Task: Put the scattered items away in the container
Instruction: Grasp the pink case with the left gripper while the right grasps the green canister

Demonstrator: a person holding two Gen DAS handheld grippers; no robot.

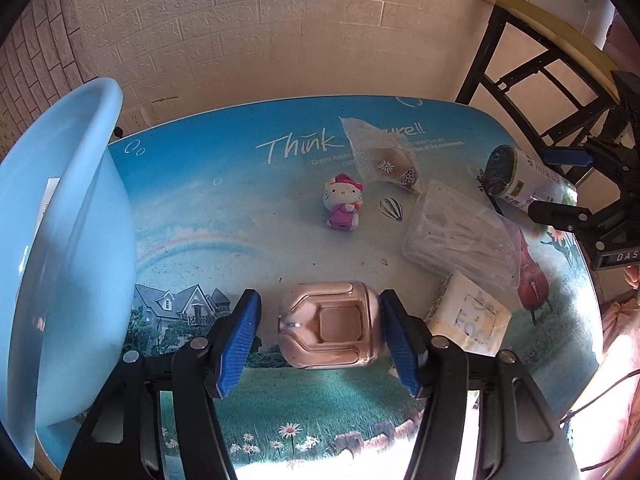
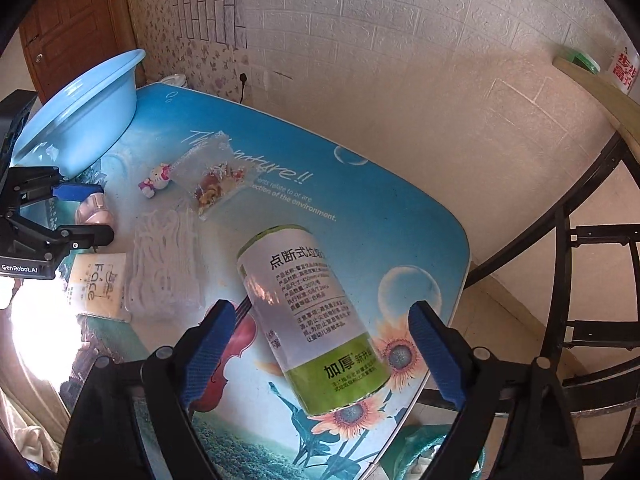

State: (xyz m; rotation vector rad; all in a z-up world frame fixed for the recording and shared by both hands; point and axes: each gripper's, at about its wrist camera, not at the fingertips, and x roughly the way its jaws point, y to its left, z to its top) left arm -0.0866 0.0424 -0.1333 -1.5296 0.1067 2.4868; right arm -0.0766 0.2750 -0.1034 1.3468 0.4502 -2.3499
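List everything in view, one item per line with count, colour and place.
Basin: one, light blue, tilted at the table's left end.
Table: one, blue landscape print, against the wall.
Mouse: one, pink, between the left claw's fingers.
Roll: one, white and green label, lying between the right claw's fingers.
Kitty toy: one, white and pink, mid-table.
Snack bag: one, clear, behind the toy.
Swab box: one, clear, right of centre.
Face pack: one, cream, beside the mouse.
Shelf: one, wood on a black frame, right.
Left claw: black, blue pads, open.
Right claw: black, blue pads, open.

Printed table (image 1: 224,216), brick wall (image 1: 248,20)
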